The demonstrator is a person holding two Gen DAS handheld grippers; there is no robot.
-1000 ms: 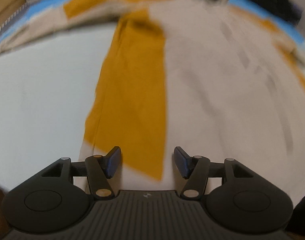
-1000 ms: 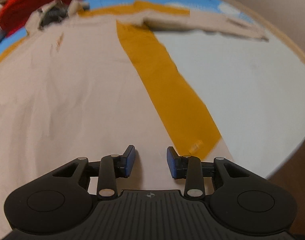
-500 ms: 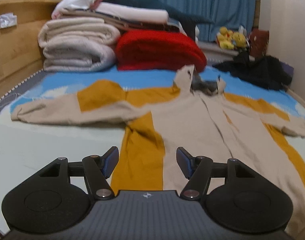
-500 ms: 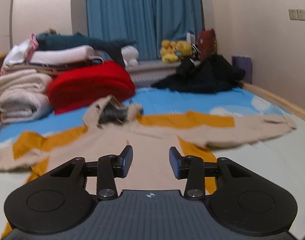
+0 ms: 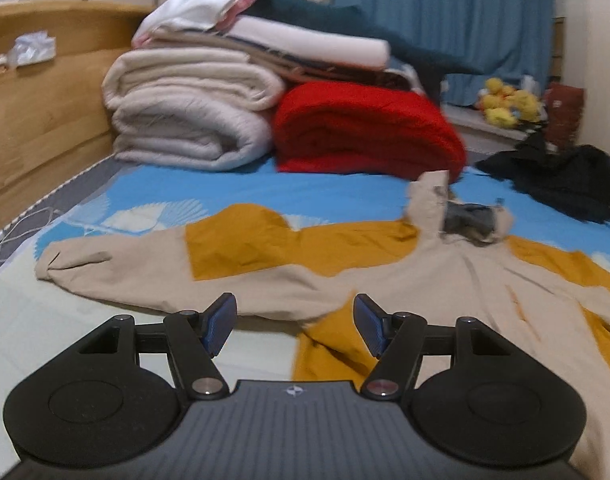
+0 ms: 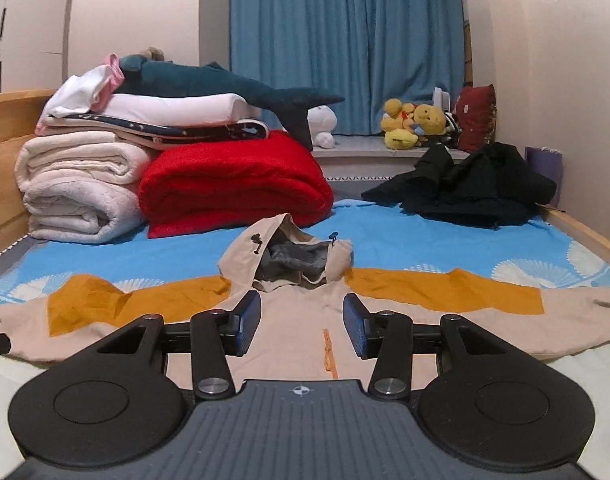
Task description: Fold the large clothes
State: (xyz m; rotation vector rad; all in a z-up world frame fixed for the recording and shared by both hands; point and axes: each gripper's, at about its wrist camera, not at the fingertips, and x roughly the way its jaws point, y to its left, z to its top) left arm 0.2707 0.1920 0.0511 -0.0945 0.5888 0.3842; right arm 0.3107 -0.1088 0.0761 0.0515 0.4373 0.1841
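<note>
A large beige and mustard hooded jacket (image 6: 301,320) lies spread flat on the bed, sleeves stretched out to both sides, hood (image 6: 289,256) at the far end. In the left wrist view the jacket (image 5: 445,276) lies ahead and right, its left sleeve (image 5: 117,264) reaching left. My left gripper (image 5: 295,326) is open and empty, above the bed near the jacket's left armpit. My right gripper (image 6: 302,326) is open and empty, over the jacket's chest just short of the hood.
Folded white blankets (image 6: 77,192) and a red blanket (image 6: 233,180) are stacked at the far end of the bed, with a plush shark (image 6: 225,84) on top. A black garment heap (image 6: 473,184) lies far right. A wooden headboard (image 5: 37,112) runs along the left.
Both grippers have tilted up from looking down at the jacket's hem to looking level along the bed toward the hood. Both stay open and empty.
</note>
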